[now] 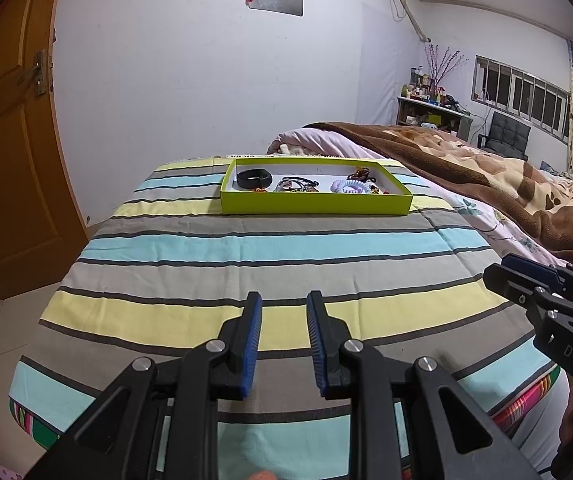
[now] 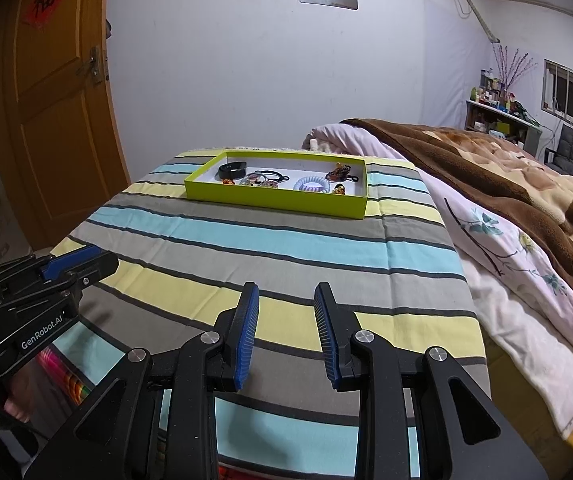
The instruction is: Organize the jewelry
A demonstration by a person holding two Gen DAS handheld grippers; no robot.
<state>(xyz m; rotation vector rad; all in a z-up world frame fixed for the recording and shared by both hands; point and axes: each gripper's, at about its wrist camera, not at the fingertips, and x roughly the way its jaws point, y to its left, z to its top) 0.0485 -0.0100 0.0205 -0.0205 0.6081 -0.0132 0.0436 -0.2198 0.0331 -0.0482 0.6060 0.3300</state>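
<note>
1. The left gripper (image 1: 284,304) hangs over the near part of the striped cloth (image 1: 246,248), its blue pads parted with nothing between them.
2. The right gripper (image 2: 286,296) hangs beside it, its jaws likewise apart and empty.
3. The lime-green tray (image 1: 314,203) sits at the far end of the striped cloth, well apart from both pairs of fingers, with only bare cloth between.
4. Inside it lie a black band (image 1: 254,179) at the left, a tangle of dark hair ties (image 1: 296,184) in the middle, and a lilac spiral hair tie (image 1: 348,187) toward the right, with small brownish pieces behind it.
5. To the right a brown blanket (image 1: 486,168) lies over floral bedding (image 2: 498,240).
6. A wooden door (image 2: 58,120) stands at far left.
</note>
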